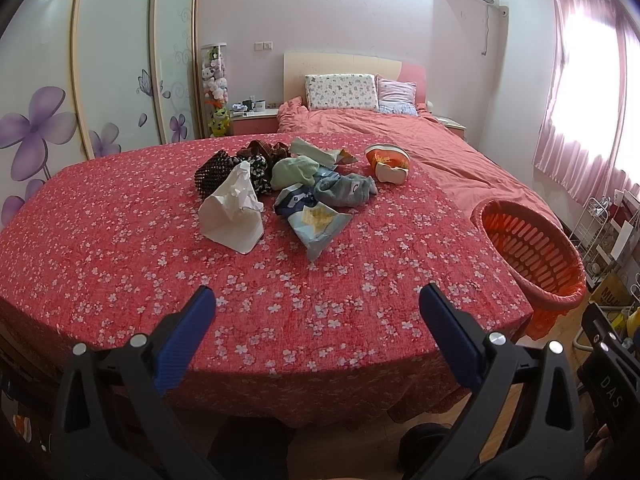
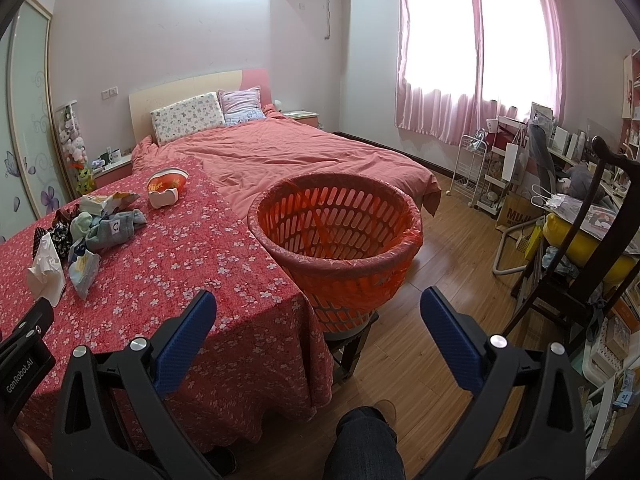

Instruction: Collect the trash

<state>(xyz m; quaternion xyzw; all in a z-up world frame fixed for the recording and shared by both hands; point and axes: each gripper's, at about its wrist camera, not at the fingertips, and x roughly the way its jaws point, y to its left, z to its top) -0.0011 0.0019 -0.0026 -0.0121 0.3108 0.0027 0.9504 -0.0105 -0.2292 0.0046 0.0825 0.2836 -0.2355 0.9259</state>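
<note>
A heap of trash and clothes lies mid-table: a crumpled white tissue (image 1: 234, 210), a pale blue snack wrapper (image 1: 320, 226), a grey sock (image 1: 346, 190), a green sock (image 1: 294, 172), dark patterned cloth (image 1: 224, 164) and a torn orange cup (image 1: 388, 162). An orange plastic basket (image 1: 528, 250) with a liner stands at the table's right edge. My left gripper (image 1: 318, 306) hovers open over the near table edge, well short of the heap. My right gripper (image 2: 318, 312) is open in front of the basket (image 2: 340, 232), holding nothing. The heap (image 2: 92, 228) sits far left in the right wrist view.
The table wears a red floral cloth (image 1: 280, 300). Behind it is a bed (image 2: 288, 156) with pink covers and pillows. The basket rests on a dark stool (image 2: 352, 344). A wooden chair (image 2: 580, 272), a wire rack (image 2: 472, 168) and cluttered shelves fill the right side. A person's knee (image 2: 366, 440) shows below.
</note>
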